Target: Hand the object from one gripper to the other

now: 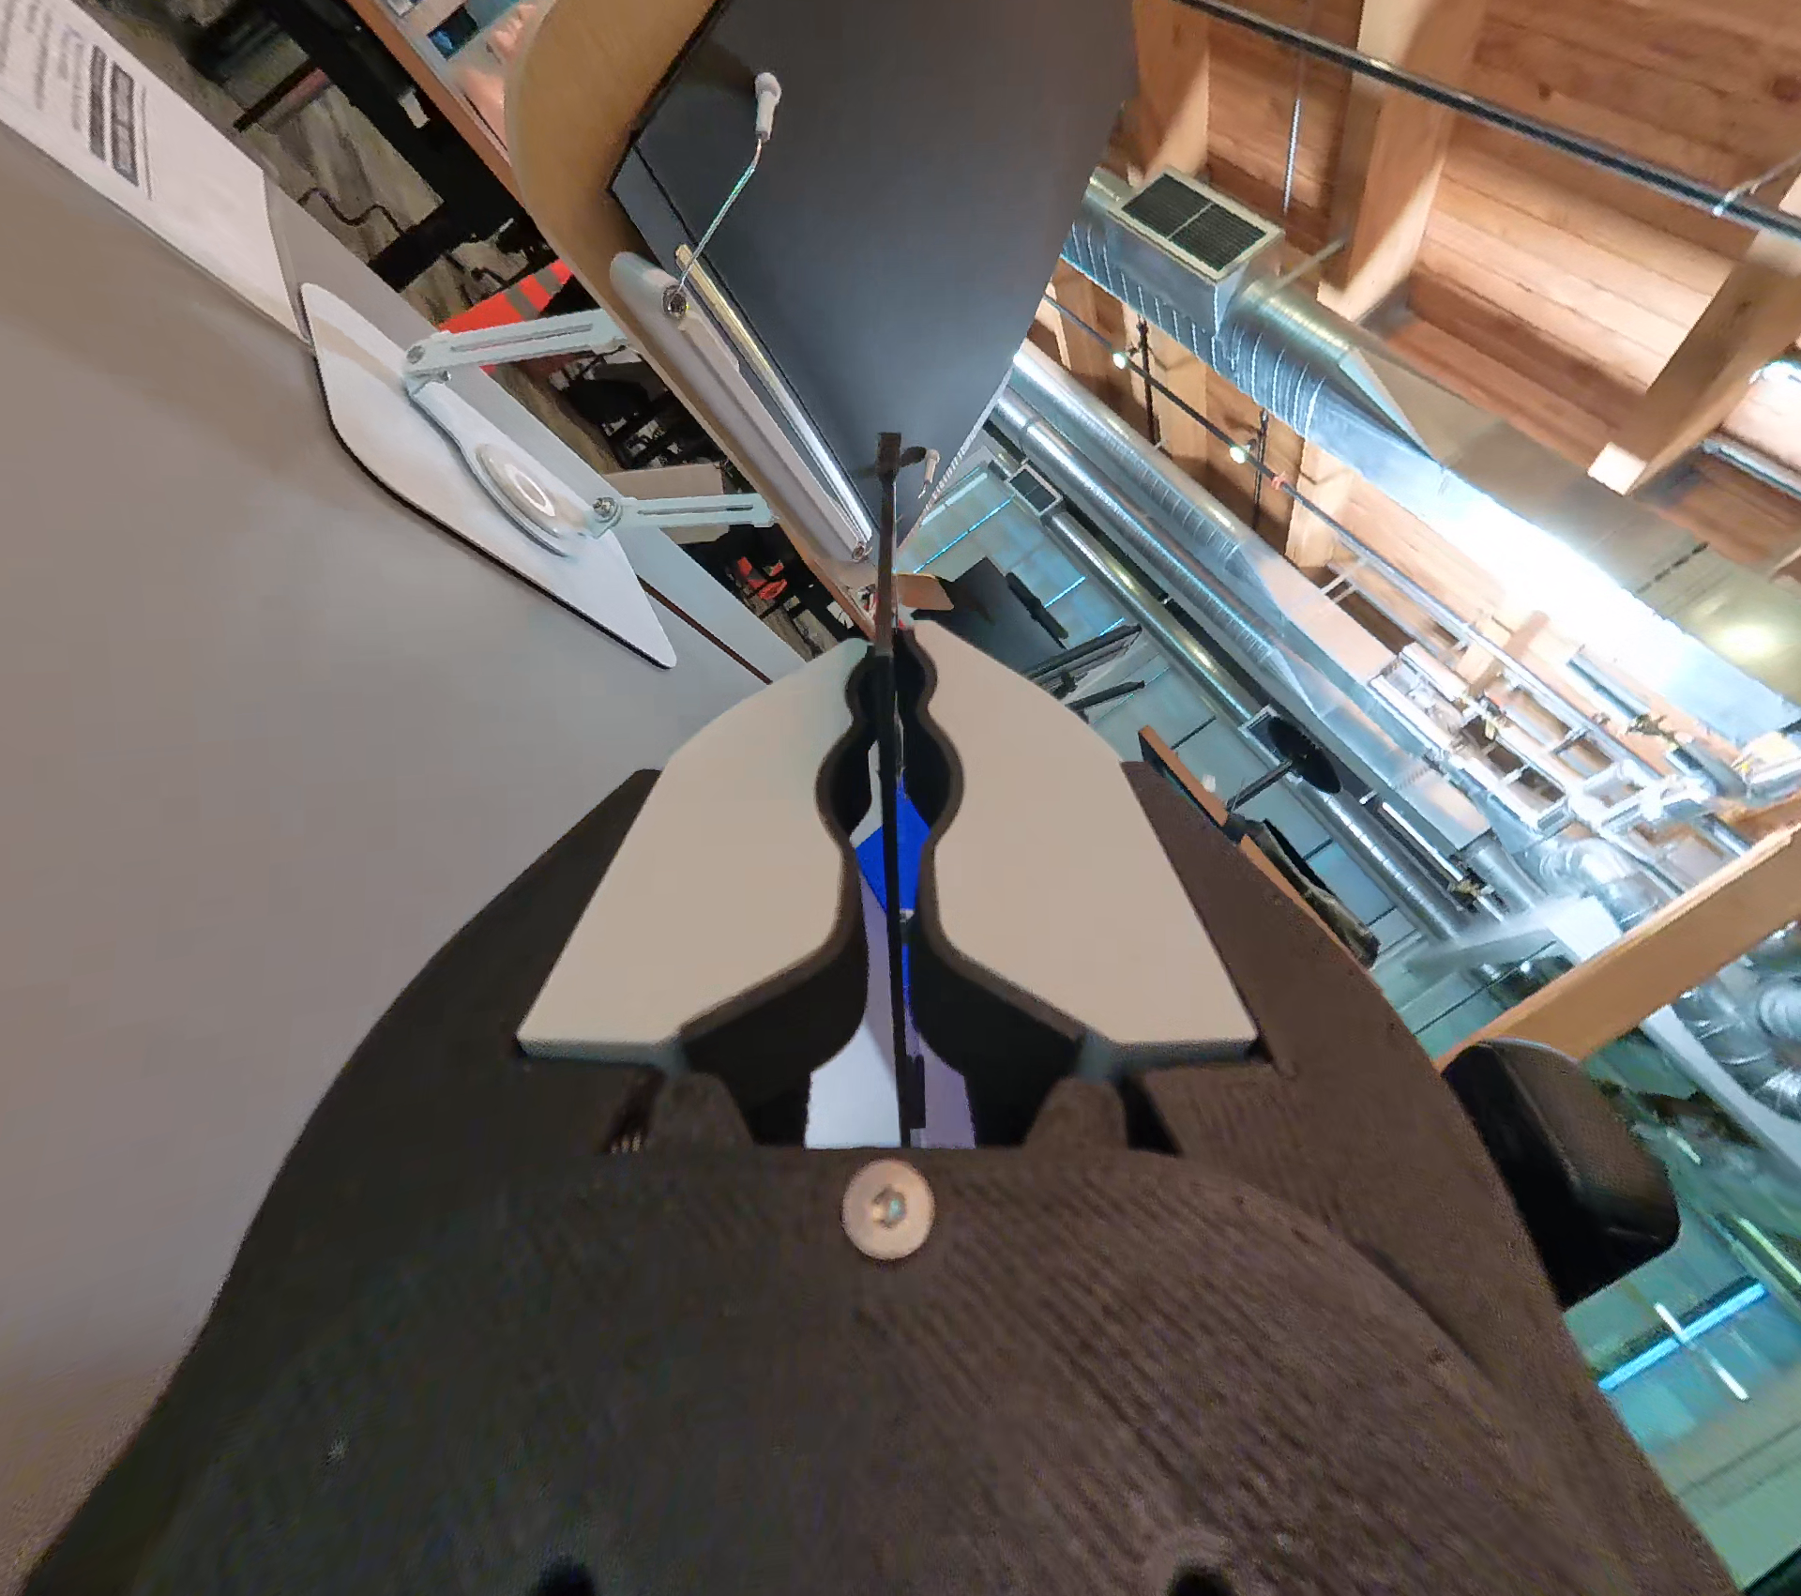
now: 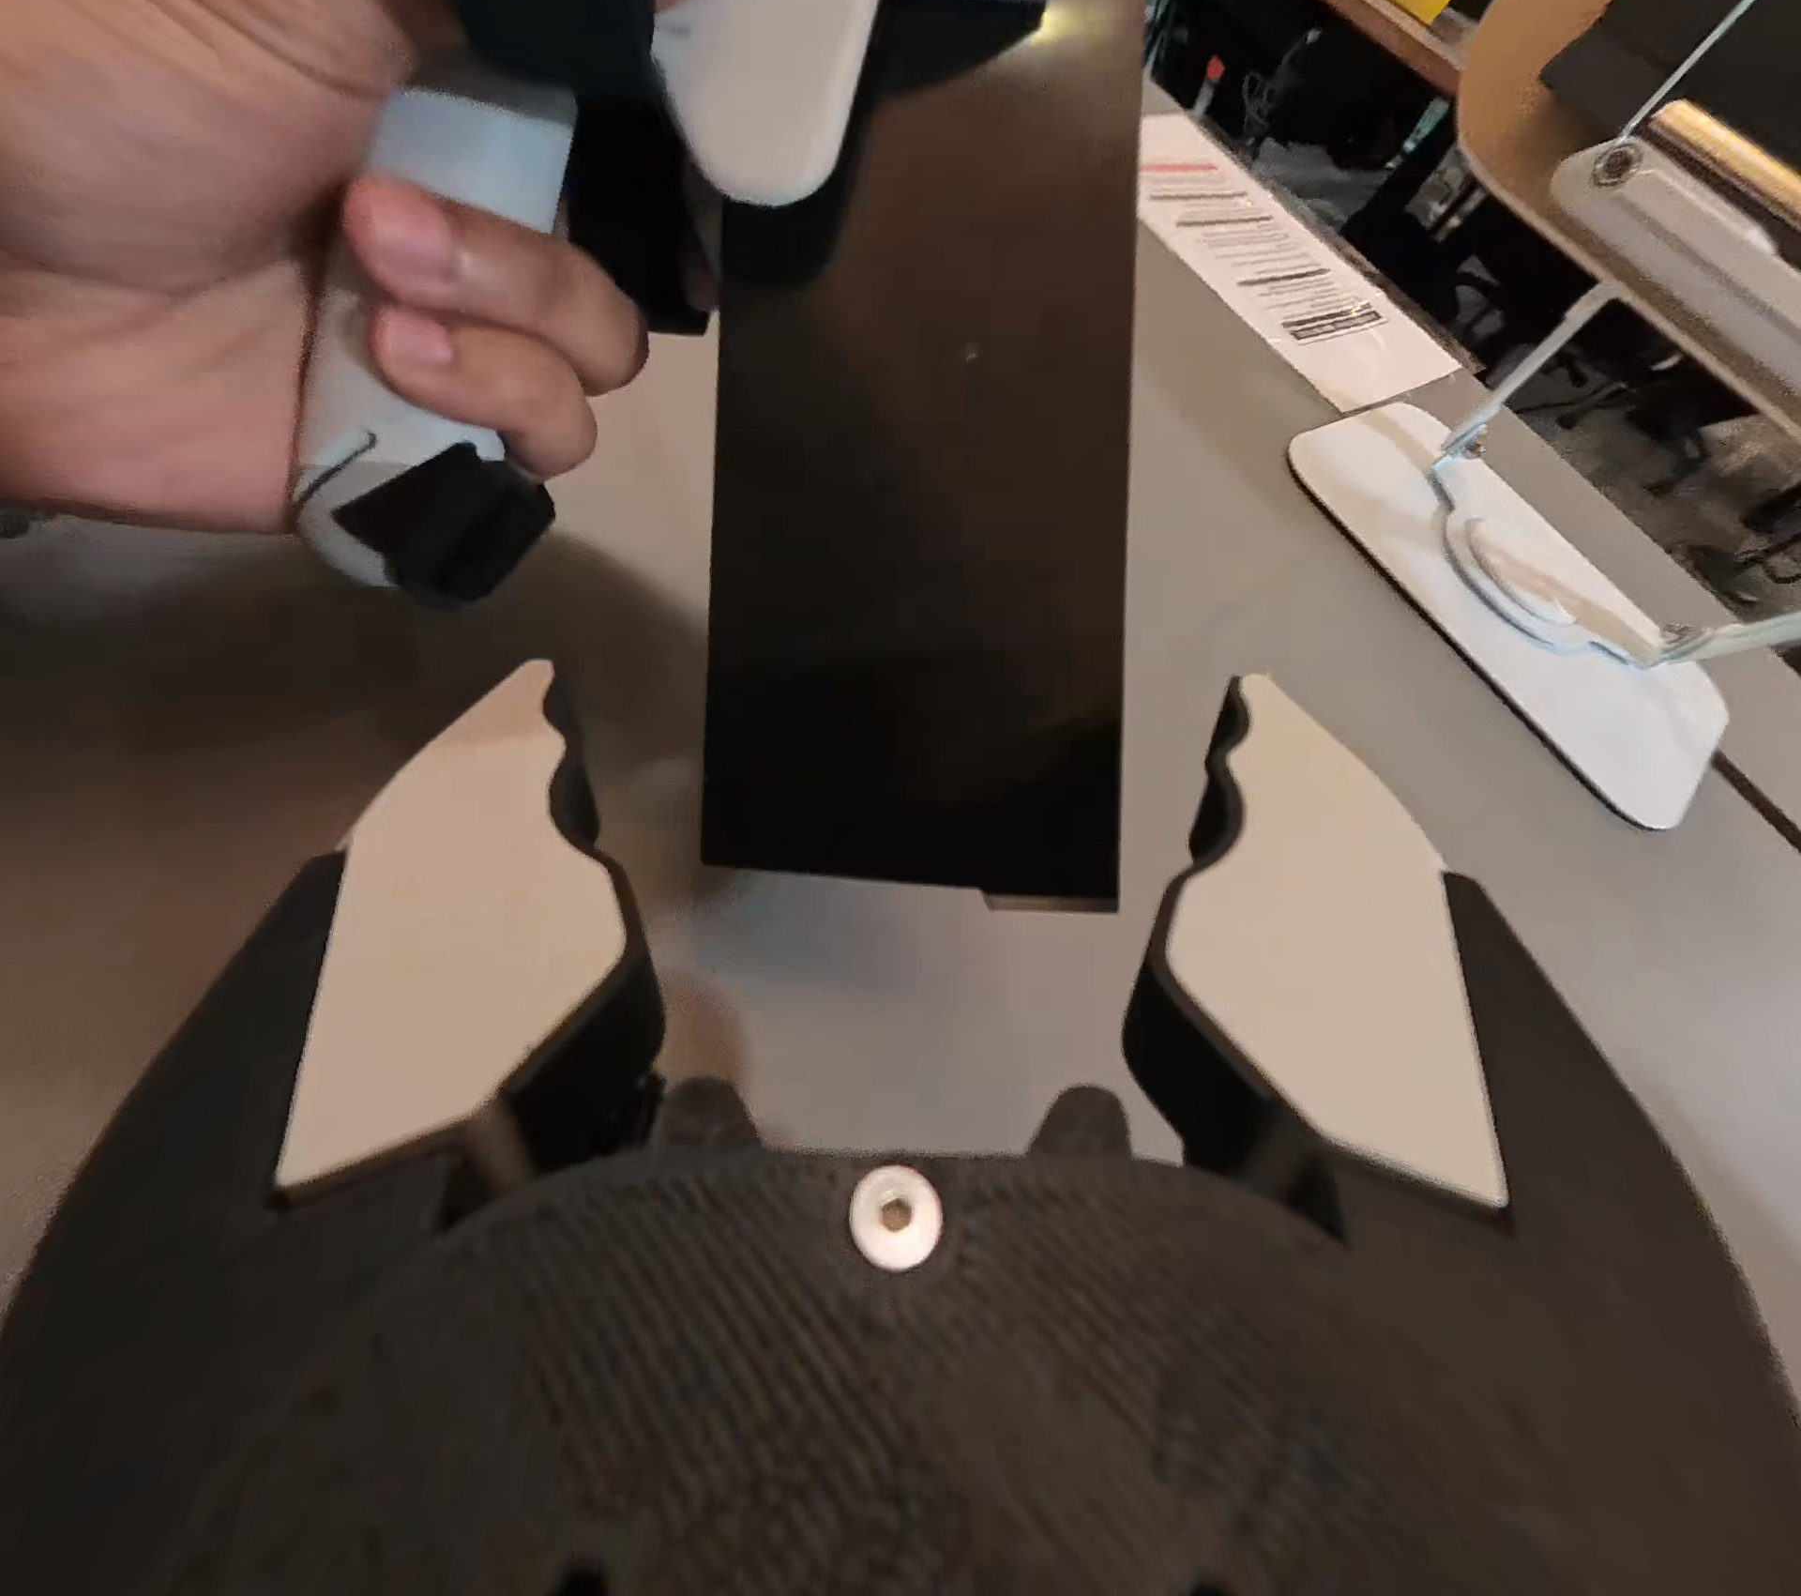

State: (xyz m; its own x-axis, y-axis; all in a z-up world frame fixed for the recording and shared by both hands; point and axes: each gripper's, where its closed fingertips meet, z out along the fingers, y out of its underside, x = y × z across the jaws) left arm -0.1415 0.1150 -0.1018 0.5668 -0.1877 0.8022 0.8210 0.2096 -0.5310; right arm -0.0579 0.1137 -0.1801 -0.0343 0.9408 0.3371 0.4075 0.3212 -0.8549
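A thin, flat black rectangular plate (image 2: 926,477) hangs upright above the grey table. My left gripper (image 2: 780,38), held by a person's hand (image 2: 195,184), is shut on the plate's upper left part. In the left wrist view the plate (image 1: 887,555) shows edge-on as a thin dark line pinched between the shut fingers of the left gripper (image 1: 892,652). My right gripper (image 2: 895,682) is open. The plate's lower end sits between its two fingers, apart from both.
The grey table (image 2: 877,1013) lies below. A white stand base (image 2: 1462,574) with a metal arm holds a dark, wood-edged panel (image 1: 877,38) at the right. A printed sheet (image 2: 1267,262) lies behind it. Shelves and clutter stand beyond the table edge. About 12 cm separates my left fingertips from my right.
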